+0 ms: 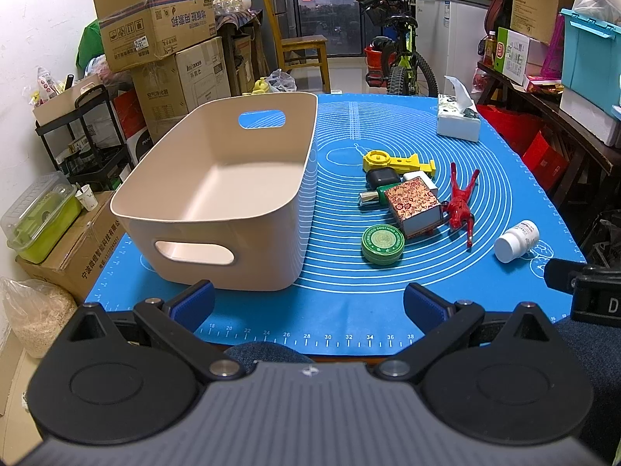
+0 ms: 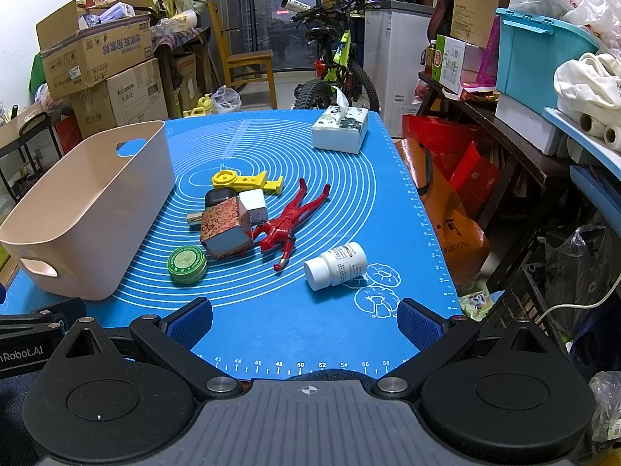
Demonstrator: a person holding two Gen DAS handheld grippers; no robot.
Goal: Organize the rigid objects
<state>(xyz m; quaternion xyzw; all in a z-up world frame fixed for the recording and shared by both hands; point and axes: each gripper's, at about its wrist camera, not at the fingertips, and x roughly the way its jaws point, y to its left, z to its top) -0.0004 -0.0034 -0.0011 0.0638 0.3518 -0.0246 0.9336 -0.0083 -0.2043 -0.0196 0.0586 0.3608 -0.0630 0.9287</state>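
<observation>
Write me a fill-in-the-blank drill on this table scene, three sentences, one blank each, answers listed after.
1. The beige bin on the blue mat holds ____ objects.
2. The white pill bottle lies on its ____.
3. Both the left gripper and the right gripper have their jaws ____, gripping nothing.

Missing words: no; side; open
</observation>
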